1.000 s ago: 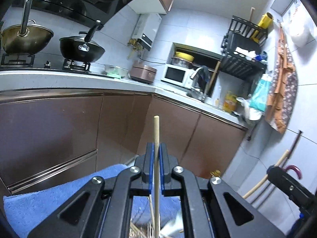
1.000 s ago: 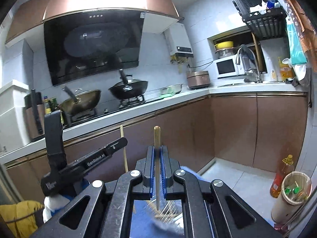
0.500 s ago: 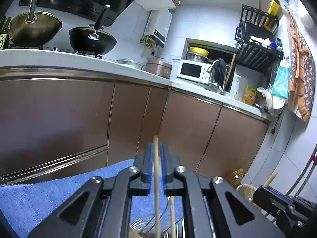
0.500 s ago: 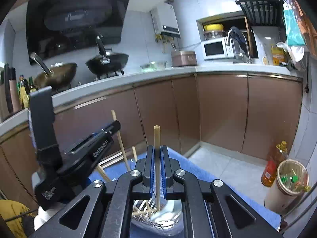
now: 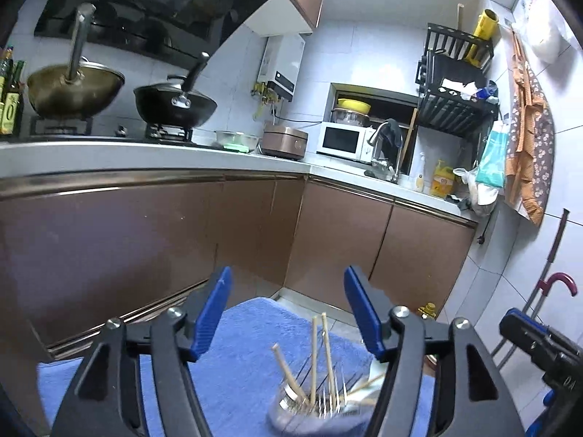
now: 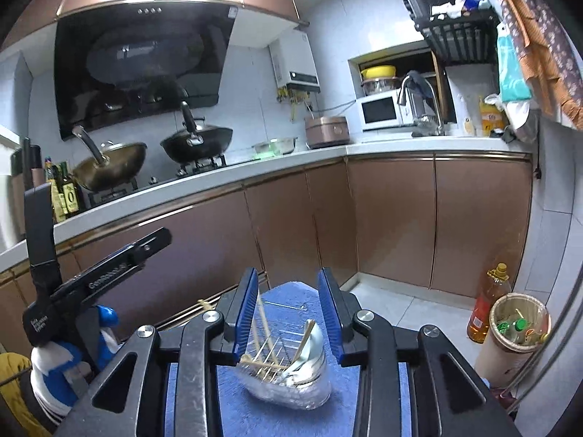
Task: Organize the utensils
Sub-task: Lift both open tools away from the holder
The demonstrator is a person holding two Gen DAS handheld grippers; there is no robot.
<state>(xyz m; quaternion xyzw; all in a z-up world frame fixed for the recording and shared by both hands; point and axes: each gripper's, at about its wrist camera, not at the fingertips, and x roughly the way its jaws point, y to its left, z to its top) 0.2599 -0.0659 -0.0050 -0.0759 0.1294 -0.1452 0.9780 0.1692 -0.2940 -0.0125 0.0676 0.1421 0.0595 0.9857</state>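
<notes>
blue towel (image 6: 291,293) is covering the work surface. metal utensil holder (image 6: 291,382) is sitting directly on it, wooden chopsticks (image 5: 316,357) sticking up inside. Surface under the towel isn't showing.

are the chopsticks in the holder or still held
In the holder: chopsticks lean inside it, clear of both open grippers, left gripper and right gripper.

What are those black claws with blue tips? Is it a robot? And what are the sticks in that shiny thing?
No robot: a person holds two tongs, one in each hand, each with a camera looking along it. One picture is from the left tongs, the other from the right tongs. Both have just been opening and hold nothing. Below them, on a blue towel, stands a shiny holder with wooden chopsticks standing in it. Behind is a kitchen counter.
</notes>
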